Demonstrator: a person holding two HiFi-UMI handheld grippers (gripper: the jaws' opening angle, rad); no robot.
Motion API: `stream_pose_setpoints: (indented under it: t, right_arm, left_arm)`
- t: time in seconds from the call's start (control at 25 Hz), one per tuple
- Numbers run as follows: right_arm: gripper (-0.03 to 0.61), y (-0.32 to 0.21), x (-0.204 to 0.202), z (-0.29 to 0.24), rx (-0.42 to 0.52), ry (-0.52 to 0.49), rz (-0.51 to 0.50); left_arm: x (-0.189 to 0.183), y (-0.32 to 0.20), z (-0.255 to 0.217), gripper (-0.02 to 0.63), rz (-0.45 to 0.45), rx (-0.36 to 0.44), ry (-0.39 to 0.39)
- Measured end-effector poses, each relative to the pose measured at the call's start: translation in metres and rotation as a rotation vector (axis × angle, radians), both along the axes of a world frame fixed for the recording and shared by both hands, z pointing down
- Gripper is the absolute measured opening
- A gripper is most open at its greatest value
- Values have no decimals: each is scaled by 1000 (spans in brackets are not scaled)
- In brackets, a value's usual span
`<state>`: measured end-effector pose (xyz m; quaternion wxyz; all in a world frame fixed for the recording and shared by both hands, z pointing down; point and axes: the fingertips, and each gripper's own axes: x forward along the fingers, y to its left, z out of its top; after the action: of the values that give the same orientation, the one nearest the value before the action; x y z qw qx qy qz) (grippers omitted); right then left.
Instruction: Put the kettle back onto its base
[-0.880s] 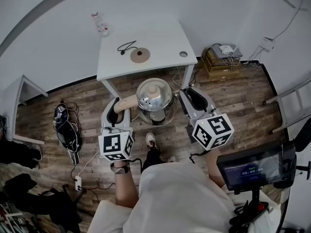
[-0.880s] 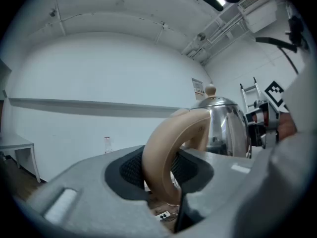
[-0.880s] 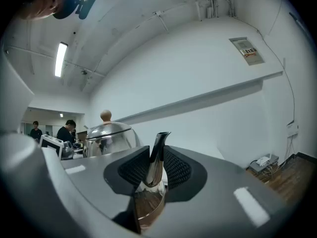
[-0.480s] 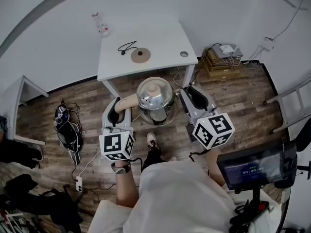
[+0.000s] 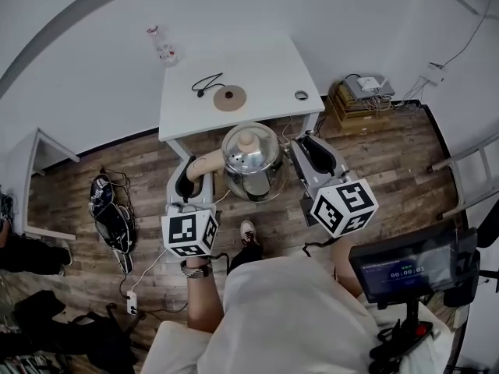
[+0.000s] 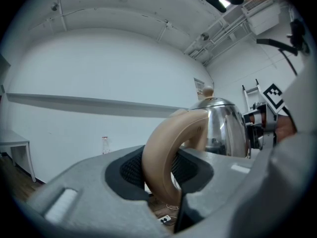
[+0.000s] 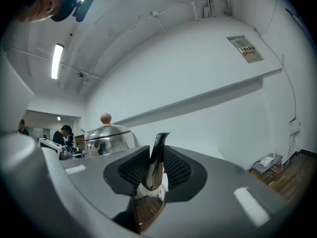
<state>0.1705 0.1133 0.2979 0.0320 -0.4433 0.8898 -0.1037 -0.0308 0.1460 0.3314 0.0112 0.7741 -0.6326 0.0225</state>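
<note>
A shiny steel kettle [image 5: 251,160] with a tan knob hangs in the air between my two grippers, just in front of the white table [image 5: 257,68]. My left gripper [image 5: 189,178] is shut on its curved tan handle [image 6: 161,152]; the kettle body [image 6: 225,128] shows beyond it. My right gripper [image 5: 309,153] is shut on the steel spout [image 7: 156,160], with the lidded kettle body [image 7: 109,138] to its left. The round brown base [image 5: 229,97] lies on the table with its black cord [image 5: 206,82] beside it, beyond the kettle.
A clear bottle [image 5: 163,45] stands at the table's far left corner and a grommet hole [image 5: 301,95] sits near its right edge. Bags and cables [image 5: 109,213] lie on the wooden floor at left, boxes [image 5: 366,96] at right. A screen [image 5: 401,267] is at lower right.
The kettle and both grippers have come a little closer to the table's front edge; the grips on handle and spout are unchanged.
</note>
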Motion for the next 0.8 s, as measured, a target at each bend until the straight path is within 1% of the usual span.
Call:
stream_pose_setpoints:
  t: [0.28,0.56,0.8]
  right_arm:
    - [91,-46,-12,3,-14,6,13]
    - [91,-82,-12,11,-29,14,48]
    - [90,-139,-53,11,-57,22,58]
  left_arm:
    - [-13,-51,3,127,15,-9,10]
    - [-13,-91,13,127,48,-24,18]
    - [-53,-147,14,127,58,-55,34]
